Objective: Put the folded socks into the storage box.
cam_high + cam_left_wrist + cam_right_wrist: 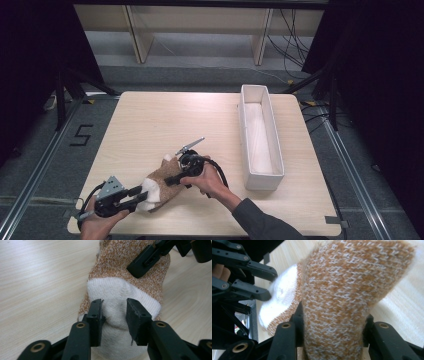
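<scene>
The brown-and-white sock (161,189) lies near the table's (150,125) front edge, pinched at both ends: the left gripper (114,312) clamps its white toe, the right gripper (332,335) its brown body. Likely mid-fold or mid-lift; next needs coordinated movement. The white tray (272,150) stands well right of the right gripper, nothing between.

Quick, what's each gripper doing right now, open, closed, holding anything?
Left gripper: shut on the white toe of the sock.
Right gripper: shut on the sock's brown middle.
</scene>
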